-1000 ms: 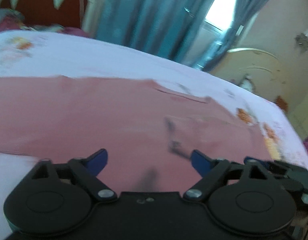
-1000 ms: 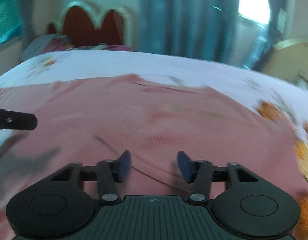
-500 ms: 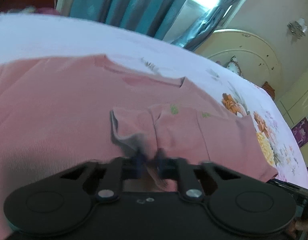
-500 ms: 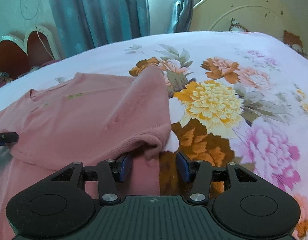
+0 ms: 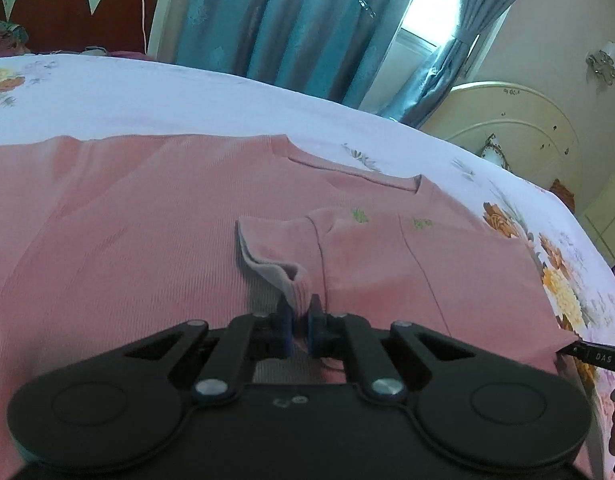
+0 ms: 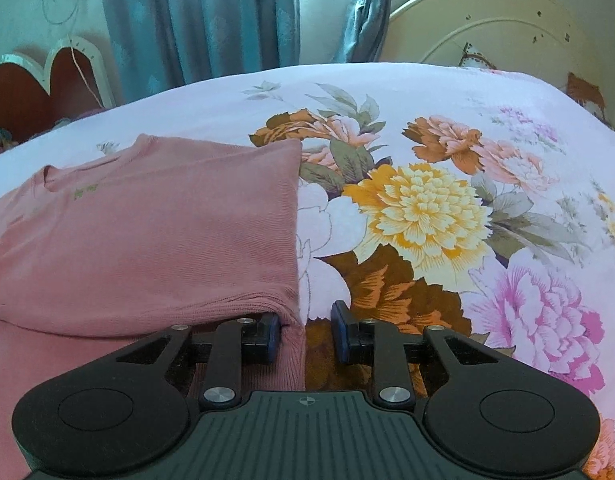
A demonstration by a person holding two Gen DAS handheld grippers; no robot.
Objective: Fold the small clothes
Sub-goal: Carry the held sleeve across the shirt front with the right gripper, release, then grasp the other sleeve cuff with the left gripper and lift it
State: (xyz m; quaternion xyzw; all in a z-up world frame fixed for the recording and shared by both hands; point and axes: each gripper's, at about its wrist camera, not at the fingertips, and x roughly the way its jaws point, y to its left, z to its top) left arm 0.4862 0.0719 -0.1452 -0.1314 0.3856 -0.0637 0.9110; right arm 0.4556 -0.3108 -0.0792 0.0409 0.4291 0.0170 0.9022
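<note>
A pink ribbed top (image 5: pixel 147 240) lies spread on the bed, its right side folded over toward the middle. My left gripper (image 5: pixel 298 324) is shut on the cuff (image 5: pixel 295 280) of the folded-in sleeve, at the middle of the top. In the right wrist view the folded top (image 6: pixel 167 232) lies at the left. My right gripper (image 6: pixel 305 332) is open, with the folded corner of the hem (image 6: pixel 289 320) between its fingers, close to the left one. A tip of the right gripper shows at the right edge of the left wrist view (image 5: pixel 595 356).
The bed has a white floral sheet (image 6: pixel 427 208) with large flowers to the right of the top. Teal curtains (image 5: pixel 291 28) and a window stand behind. A red and white headboard (image 5: pixel 79 8) is at the far left, a cream round headboard (image 6: pixel 499 20) at the right.
My left gripper went from open to shut on the sleeve cuff. My right gripper carried the top's right side over into a fold, and that side now lies flatter.
</note>
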